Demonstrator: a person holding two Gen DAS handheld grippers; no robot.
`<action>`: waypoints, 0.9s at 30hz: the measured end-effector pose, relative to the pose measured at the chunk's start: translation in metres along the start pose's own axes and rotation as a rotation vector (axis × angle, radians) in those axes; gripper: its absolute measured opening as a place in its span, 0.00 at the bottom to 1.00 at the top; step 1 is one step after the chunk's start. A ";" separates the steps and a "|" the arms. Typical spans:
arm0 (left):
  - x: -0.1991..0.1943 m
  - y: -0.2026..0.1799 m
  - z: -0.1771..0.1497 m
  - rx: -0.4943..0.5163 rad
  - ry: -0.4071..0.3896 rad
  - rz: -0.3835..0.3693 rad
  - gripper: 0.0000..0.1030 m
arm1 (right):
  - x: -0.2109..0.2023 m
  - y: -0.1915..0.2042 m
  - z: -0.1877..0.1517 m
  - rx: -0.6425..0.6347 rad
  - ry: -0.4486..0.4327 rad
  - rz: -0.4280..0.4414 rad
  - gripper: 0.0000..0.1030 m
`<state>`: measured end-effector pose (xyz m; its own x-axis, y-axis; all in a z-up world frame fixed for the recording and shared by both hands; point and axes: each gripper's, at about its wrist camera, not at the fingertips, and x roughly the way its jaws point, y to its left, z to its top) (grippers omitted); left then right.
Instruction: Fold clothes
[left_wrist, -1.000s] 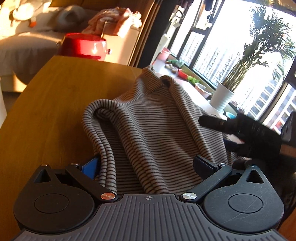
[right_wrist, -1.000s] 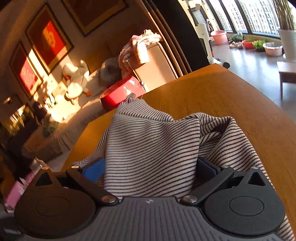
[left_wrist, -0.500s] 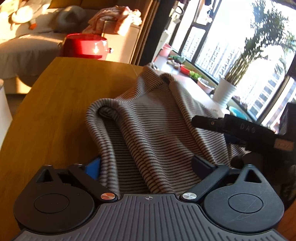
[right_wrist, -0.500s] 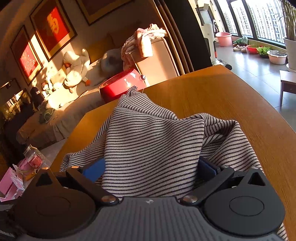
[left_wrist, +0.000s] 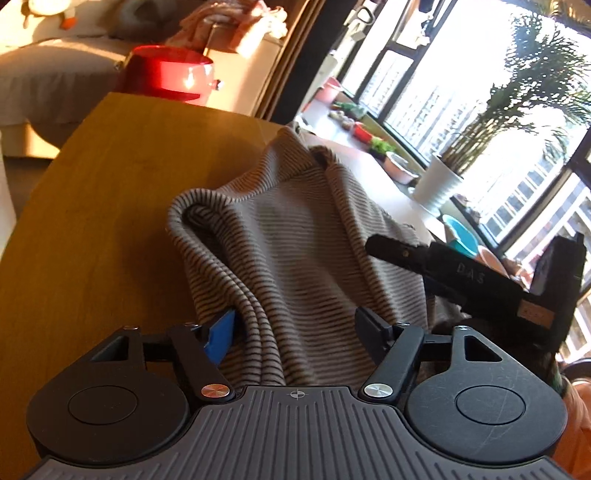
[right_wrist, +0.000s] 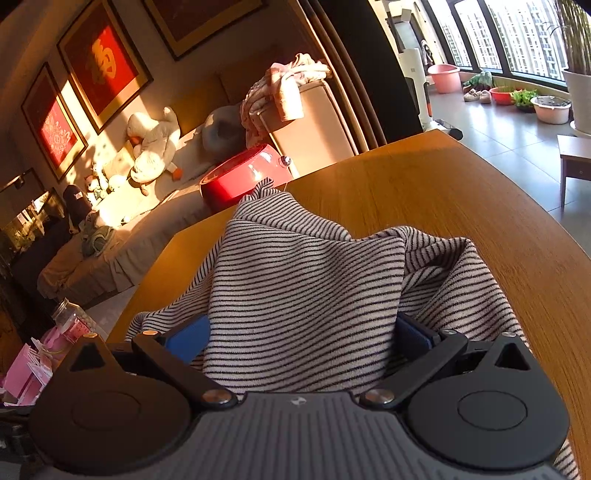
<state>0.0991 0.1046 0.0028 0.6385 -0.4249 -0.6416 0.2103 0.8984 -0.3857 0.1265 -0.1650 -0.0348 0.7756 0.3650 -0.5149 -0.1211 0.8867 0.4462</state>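
The near edge of the striped garment (left_wrist: 295, 258) runs under each gripper's housing, so where the cloth ends toward the person cannot be made out in either wrist view. The fingertips are also hidden: only the blue pads (left_wrist: 220, 336) show at the roots of the fingers, half buried in fabric. The garment lies bunched on the wooden counter (left_wrist: 92, 229), one rolled fold rising at its left and a peak pointing toward the far edge. In the left wrist view, the left hand-held gripper (left_wrist: 295, 332) has its jaws closing around a thick bundle of the striped cloth; the left pad sits against the rolled folds, but whether the dark right pad already presses on the cloth cannot be told. The right hand-held gripper (right_wrist: 303, 332) stands wide, with a broad sheet of the garment (right_wrist: 306, 288) between its pads and draped over them; whether it is pinching the cloth or only lying under it cannot be told. From the left view its dark body (left_wrist: 476, 280) reaches in from the right, above the cloth, its fingers cut off by the fabric. Beyond the counter sits a red pot (right_wrist: 240, 177), partly hidden by the garment's peak.
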 end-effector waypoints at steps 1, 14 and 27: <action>-0.004 -0.004 0.001 0.018 -0.020 0.013 0.71 | 0.000 -0.001 0.000 0.003 -0.001 0.003 1.00; -0.030 -0.012 0.004 0.022 -0.021 -0.009 0.66 | -0.003 -0.010 -0.001 0.048 -0.021 0.040 1.00; 0.021 -0.016 0.022 0.046 -0.074 0.064 0.11 | -0.002 -0.010 -0.002 0.028 -0.005 0.029 1.00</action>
<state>0.1256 0.0838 0.0102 0.7042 -0.3584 -0.6129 0.2000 0.9284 -0.3131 0.1253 -0.1739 -0.0397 0.7754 0.3890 -0.4974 -0.1261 0.8672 0.4817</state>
